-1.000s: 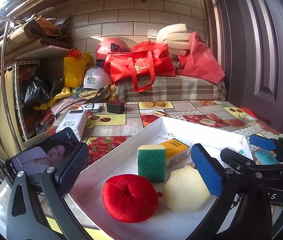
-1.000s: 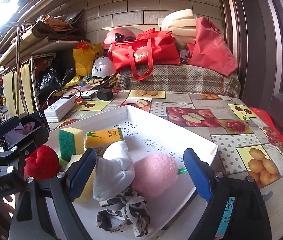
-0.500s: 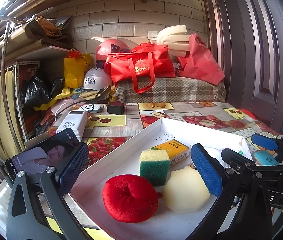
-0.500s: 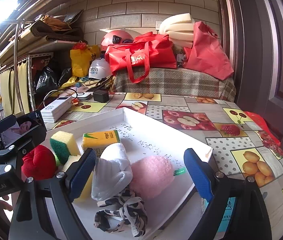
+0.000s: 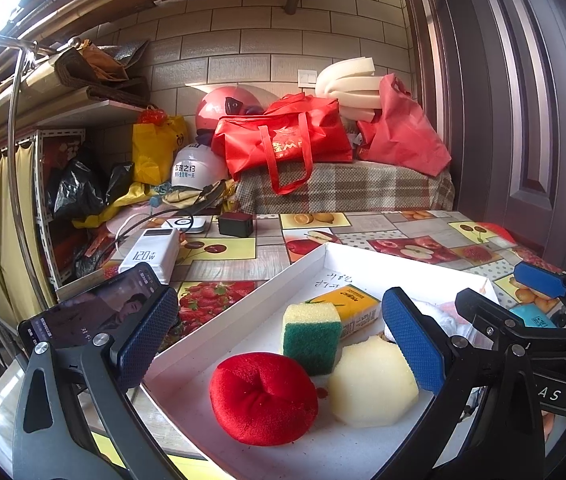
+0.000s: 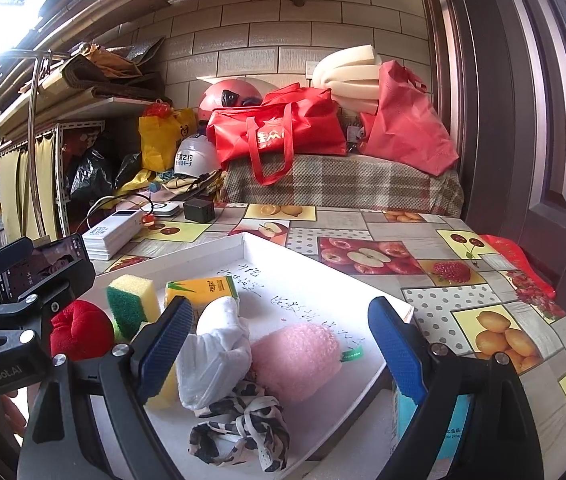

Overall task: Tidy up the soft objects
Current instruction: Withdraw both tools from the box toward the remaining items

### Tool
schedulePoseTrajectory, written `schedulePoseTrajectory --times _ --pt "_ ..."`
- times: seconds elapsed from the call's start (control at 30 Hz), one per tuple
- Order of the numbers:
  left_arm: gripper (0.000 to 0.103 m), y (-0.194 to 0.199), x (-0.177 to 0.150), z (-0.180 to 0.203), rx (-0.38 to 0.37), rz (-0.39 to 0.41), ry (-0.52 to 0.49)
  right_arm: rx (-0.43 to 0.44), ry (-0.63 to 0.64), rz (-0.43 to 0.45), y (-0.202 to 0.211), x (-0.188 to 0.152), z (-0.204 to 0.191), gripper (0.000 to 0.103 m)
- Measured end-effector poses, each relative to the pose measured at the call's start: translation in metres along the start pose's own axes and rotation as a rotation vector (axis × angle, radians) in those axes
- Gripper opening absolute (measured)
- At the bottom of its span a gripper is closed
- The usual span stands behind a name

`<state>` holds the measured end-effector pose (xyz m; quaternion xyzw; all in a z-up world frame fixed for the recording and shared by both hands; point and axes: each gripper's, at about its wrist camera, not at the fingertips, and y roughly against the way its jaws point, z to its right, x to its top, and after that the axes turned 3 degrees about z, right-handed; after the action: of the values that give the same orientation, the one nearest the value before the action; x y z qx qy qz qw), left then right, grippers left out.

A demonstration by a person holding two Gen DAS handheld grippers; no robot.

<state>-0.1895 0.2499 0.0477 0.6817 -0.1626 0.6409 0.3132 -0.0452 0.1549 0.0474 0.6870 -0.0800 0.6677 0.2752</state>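
Note:
A white tray (image 5: 243, 312) (image 6: 295, 252) on the table holds a red plush cushion (image 5: 263, 396) (image 6: 79, 328), a green-and-yellow sponge (image 5: 311, 332) (image 6: 133, 300), a pale yellow foam piece (image 5: 371, 384), a yellow tissue pack (image 5: 357, 310) (image 6: 201, 288), a white glove (image 6: 215, 352), a pink puff (image 6: 297, 360) and a black-and-white scrunchie (image 6: 239, 428). My left gripper (image 5: 279, 344) is open above the tray's near end. My right gripper (image 6: 281, 352) is open over the glove and puff.
A phone (image 5: 95, 312), a white power bank (image 5: 151, 252) and a black charger (image 5: 237, 224) lie left of the tray. A blue pack (image 6: 427, 420) sits by the tray's right corner. Red bags (image 5: 283, 144) and helmets crowd the back.
The green-and-yellow sponge has tipped from standing on edge to lying with its yellow side up. Both grippers shifted only slightly and stayed open.

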Motion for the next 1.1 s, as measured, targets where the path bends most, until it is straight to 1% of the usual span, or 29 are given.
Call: schedulePoseTrajectory --times 0.1,0.2,0.43,0.53,0.6,0.67,0.7,0.77,0.83,0.9,0.93,0.97,1.0,1.03,1.07,1.1 --pt "0.103 0.004 -0.001 0.001 0.0 0.001 0.002 -0.011 -0.006 0.0 0.004 -0.001 -0.001 0.09" --pt "0.103 0.01 -0.002 0.005 -0.005 0.005 -0.006 -0.02 -0.021 0.024 0.014 -0.003 0.003 0.09" --pt "0.103 0.022 -0.005 0.015 -0.022 0.001 -0.011 0.016 -0.011 0.019 0.035 -0.01 0.005 0.09" --pt "0.103 0.03 -0.008 0.023 -0.039 -0.005 -0.023 0.018 -0.014 0.015 0.045 -0.015 0.011 0.09" --pt "0.103 0.039 -0.01 0.034 -0.074 -0.007 -0.049 0.017 -0.012 0.027 0.055 -0.017 0.016 0.09" --pt "0.103 0.049 -0.013 0.046 -0.096 -0.012 -0.072 0.018 -0.014 0.021 0.063 -0.02 0.025 0.09" --pt "0.103 0.054 -0.014 0.051 -0.139 -0.02 -0.076 0.018 -0.024 0.016 0.067 -0.022 0.033 0.09" --pt "0.103 0.062 -0.018 0.069 -0.263 -0.056 -0.107 0.002 -0.052 0.001 0.077 -0.026 0.052 0.09" --pt "0.103 0.07 -0.022 0.094 -0.348 -0.095 -0.179 -0.025 -0.093 -0.011 0.086 -0.03 0.078 0.09" --pt "0.103 0.078 -0.027 0.12 -0.458 -0.154 -0.244 -0.045 -0.123 -0.05 0.091 -0.035 0.106 0.09" --pt "0.103 0.08 -0.03 0.132 -0.525 -0.203 -0.266 -0.036 -0.129 -0.084 0.091 -0.037 0.118 0.09" --pt "0.103 0.08 -0.034 0.144 -0.596 -0.273 -0.277 -0.006 -0.132 -0.125 0.09 -0.041 0.129 0.09" --pt "0.103 0.077 -0.039 0.155 -0.667 -0.358 -0.278 0.041 -0.134 -0.169 0.087 -0.044 0.138 0.09" --pt "0.103 0.073 -0.045 0.167 -0.719 -0.442 -0.287 0.079 -0.132 -0.211 0.087 -0.048 0.144 0.09" --pt "0.103 0.07 -0.051 0.18 -0.747 -0.514 -0.316 0.097 -0.124 -0.247 0.085 -0.051 0.15 0.09" --pt "0.102 0.069 -0.058 0.191 -0.754 -0.562 -0.356 0.101 -0.119 -0.27 0.085 -0.053 0.153 0.09"
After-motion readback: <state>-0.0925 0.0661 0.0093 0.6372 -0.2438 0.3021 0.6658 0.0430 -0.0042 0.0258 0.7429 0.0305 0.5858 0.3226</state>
